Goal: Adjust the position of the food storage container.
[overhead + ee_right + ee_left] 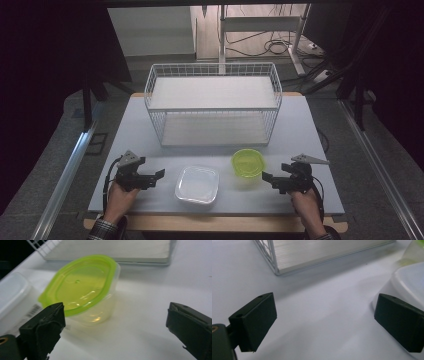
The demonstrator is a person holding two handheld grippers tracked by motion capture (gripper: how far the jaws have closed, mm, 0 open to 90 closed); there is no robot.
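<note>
Black fingers stand spread wide on both our grippers, nothing between them, each resting low over the pale grey surface near its front edge. Our left gripper points right toward the clear square container, which lies just beside its fingers; in the left gripper view that container's rounded rim sits right at the far-side finger. Our right gripper points left at the green-lidded tub, which lies slightly farther and left of its fingers; in the right gripper view the tub sits ahead and toward the left finger, not yet centred in the gap. We judge each hand nearer its own container, so the right one needs a small push forward and left to straddle the tub. Bare surface lies between tub and container, and to the right of the tub. Beyond both stands the white wire basket, well apart from the grippers, its front wall limiting room on the far side.
</note>
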